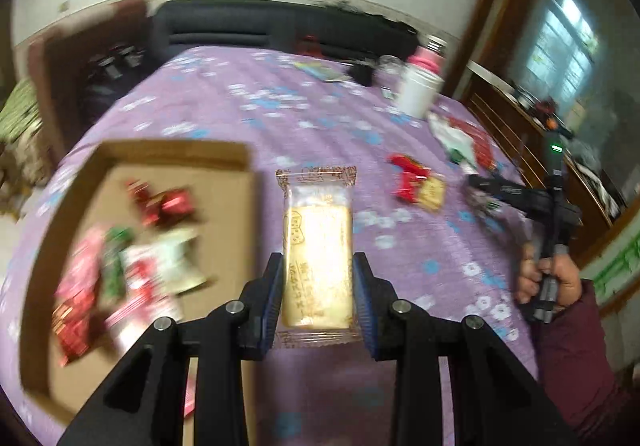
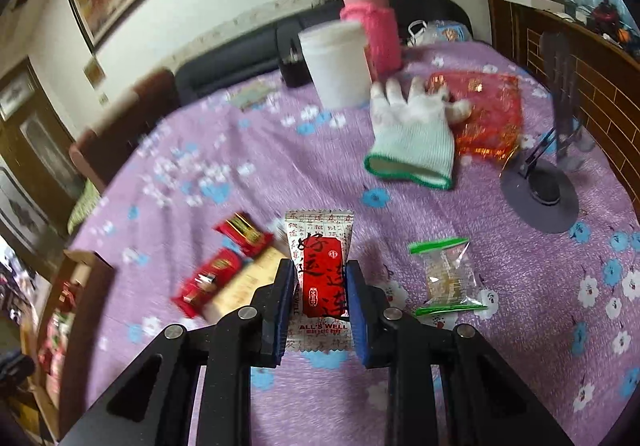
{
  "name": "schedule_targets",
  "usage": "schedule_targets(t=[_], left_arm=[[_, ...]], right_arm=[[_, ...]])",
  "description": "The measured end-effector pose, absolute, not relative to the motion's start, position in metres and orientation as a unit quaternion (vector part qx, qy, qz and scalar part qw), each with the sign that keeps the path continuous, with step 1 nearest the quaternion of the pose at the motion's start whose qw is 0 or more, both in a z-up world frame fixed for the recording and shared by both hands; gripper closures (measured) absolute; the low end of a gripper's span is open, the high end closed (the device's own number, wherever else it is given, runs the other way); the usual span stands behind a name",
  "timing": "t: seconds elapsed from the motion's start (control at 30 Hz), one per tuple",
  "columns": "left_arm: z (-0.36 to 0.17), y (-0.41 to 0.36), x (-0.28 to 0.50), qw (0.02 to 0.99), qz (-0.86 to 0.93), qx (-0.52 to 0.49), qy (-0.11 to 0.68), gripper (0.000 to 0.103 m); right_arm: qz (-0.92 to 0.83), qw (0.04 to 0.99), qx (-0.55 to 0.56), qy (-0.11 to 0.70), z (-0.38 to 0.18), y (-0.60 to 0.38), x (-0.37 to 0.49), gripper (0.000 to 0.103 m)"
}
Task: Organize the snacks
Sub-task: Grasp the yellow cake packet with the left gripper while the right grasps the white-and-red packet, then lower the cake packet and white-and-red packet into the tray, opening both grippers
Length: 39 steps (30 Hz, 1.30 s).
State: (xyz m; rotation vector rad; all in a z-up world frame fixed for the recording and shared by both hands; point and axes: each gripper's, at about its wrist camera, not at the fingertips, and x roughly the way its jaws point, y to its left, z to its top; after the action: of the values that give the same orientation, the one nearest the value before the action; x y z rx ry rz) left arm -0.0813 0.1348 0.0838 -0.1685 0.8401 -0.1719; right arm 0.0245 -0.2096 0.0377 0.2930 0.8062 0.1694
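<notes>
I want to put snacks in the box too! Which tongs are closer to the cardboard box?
Left. The left tongs, holding a biscuit packet, hover right beside the cardboard box. The right tongs, holding a red-and-white snack packet, sit farther away across the table.

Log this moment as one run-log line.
left gripper: shut on biscuit packet | right gripper: shut on red-white snack packet | cardboard box: holds snacks

Left gripper (image 1: 318, 294): jaws clamped on a clear-wrapped biscuit (image 1: 318, 266).
Box (image 1: 52, 246): cardboard, left of the biscuit, holding red, green and white snacks (image 1: 132, 266).
Surface (image 1: 280, 114): purple flowered cloth; red packets (image 1: 418, 182) lie right.
Right gripper (image 1: 480, 192): far right, blurred.
</notes>
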Motion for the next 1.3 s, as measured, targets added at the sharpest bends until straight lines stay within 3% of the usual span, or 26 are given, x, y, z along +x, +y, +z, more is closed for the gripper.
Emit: schedule_targets(t=[0.27, 0.43, 0.8, 0.97, 1.03, 1.23, 1.3], left_arm=[[0.056, 0.217, -0.121, 0.893, 0.013, -0.138, 0.428, 0.07], [0.045, 0.247, -0.129, 0.886, 0.054, -0.144, 0.438, 0.07], [0.031, 0.258, -0.141, 0.881, 0.066, -0.131, 0.449, 0.069], [0.04, 0.26, -0.152, 0.891, 0.065, -0.133, 0.43, 0.056], [0.047, 0.261, -0.157, 0.896, 0.072, -0.127, 0.419, 0.044], [0.069, 0.258, -0.174, 0.913, 0.111, -0.092, 0.381, 0.026], [0.075, 0.257, -0.178, 0.917, 0.125, -0.079, 0.37, 0.025]], right_arm=[[0.149, 0.907, 0.136, 0.371, 0.066, -0.155, -0.009, 0.076], [0.246, 0.888, 0.082, 0.378, 0.083, -0.064, -0.042, 0.075], [0.359, 0.835, -0.011, 0.418, 0.066, 0.097, -0.082, 0.075], [0.366, 0.827, -0.046, 0.425, 0.053, 0.132, -0.089, 0.075], [0.362, 0.827, -0.057, 0.427, 0.049, 0.141, -0.092, 0.075], [0.347, 0.833, -0.07, 0.425, 0.041, 0.151, -0.089, 0.072], [0.348, 0.832, -0.067, 0.426, 0.041, 0.151, -0.089, 0.07]])
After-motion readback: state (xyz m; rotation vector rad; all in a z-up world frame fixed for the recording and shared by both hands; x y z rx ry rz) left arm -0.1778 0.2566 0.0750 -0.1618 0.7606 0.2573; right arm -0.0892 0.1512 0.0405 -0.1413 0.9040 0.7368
